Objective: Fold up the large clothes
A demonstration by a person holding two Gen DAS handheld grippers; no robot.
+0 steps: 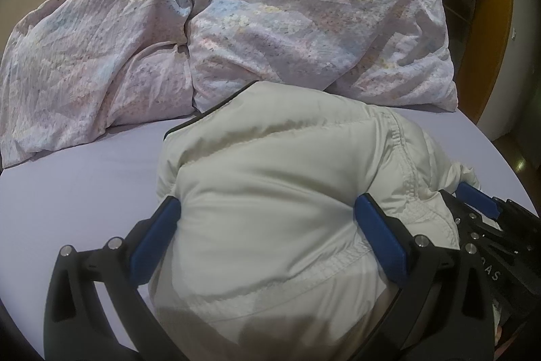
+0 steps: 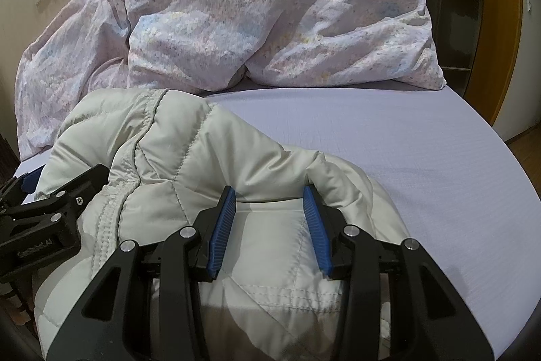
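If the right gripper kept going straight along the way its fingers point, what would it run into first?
The right gripper already has a bulge of the white padded jacket between its blue pads, so it would push into that fold first. Beyond it lies bare lilac sheet, then the crumpled floral duvet; depth is uncertain.

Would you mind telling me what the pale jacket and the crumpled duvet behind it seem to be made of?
Jacket: likely a padded synthetic shell, nylon or polyester, with a slight sheen, stitched quilt lines and puffy panels.
Duvet: probably a matte woven cotton-like cover, finely crinkled, with a faded pastel print; the filling is hidden.
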